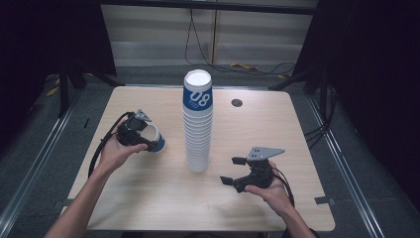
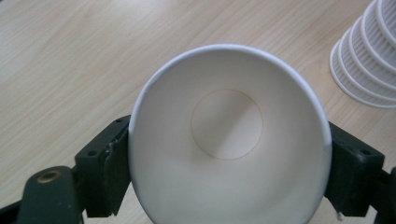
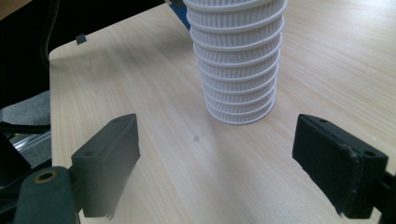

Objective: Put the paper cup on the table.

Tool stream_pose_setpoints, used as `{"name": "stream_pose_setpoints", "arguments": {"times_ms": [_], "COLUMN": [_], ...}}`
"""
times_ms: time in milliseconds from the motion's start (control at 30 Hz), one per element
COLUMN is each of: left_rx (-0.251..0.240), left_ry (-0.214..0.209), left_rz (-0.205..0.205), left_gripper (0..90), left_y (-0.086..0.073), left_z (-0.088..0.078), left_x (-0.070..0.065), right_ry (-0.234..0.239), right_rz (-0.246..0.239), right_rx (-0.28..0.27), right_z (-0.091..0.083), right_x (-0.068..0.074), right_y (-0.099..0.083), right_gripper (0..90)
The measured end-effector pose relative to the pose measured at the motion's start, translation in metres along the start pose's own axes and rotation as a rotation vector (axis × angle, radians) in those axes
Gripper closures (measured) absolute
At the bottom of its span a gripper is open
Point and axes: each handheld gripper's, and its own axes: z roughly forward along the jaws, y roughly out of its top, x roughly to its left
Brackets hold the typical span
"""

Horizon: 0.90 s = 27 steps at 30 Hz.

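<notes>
The left gripper (image 1: 143,135) clamps a paper cup (image 2: 229,140) by its sides. The cup is light and crushes easily, so a gentle hold below the rim suits it. The right gripper (image 3: 233,154) stands wide open, empty.

Black left claw (image 1: 144,133) with looping black cable, black right claw (image 1: 234,170) topped by grey three-cornered plate, bare forearms
</notes>
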Motion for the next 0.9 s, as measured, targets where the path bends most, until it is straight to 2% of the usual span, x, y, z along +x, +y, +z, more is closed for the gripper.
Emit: {"name": "stream_pose_setpoints", "arguments": {"times_ms": [100, 267, 367, 567, 700, 900], "left_rx": [0.026, 0.001, 0.004, -0.016, -0.030, -0.035], "left_ry": [0.008, 0.033, 0.034, 0.060, 0.040, 0.024], "left_rz": [0.008, 0.011, 0.004, 0.008, -0.019, -0.026], "left_gripper": [16.2, 15.1, 15.0, 13.7, 14.2, 14.7], "left_y": [0.002, 0.006, 0.009, 0.008, 0.005, 0.002], "left_z": [0.004, 0.011, 0.013, 0.021, 0.027, 0.029], "left_x": [-0.001, -0.004, -0.004, -0.004, -0.002, 0.001], "right_ry": [-0.006, -0.004, -0.014, -0.020, -0.022, -0.024], "right_rz": [0.003, 0.003, 0.000, 0.005, 0.005, 0.005], "right_rx": [-0.007, -0.004, -0.011, -0.022, -0.032, -0.037], "right_z": [-0.001, 0.001, 0.000, -0.003, -0.003, -0.004], "right_x": [0.000, 0.000, 0.000, -0.001, 0.000, 0.000], "right_y": [0.000, 0.000, 0.000, 0.000, 0.001, 0.002], "right_gripper": [14.9, 14.9, 15.0, 15.1, 15.1, 15.0]}}
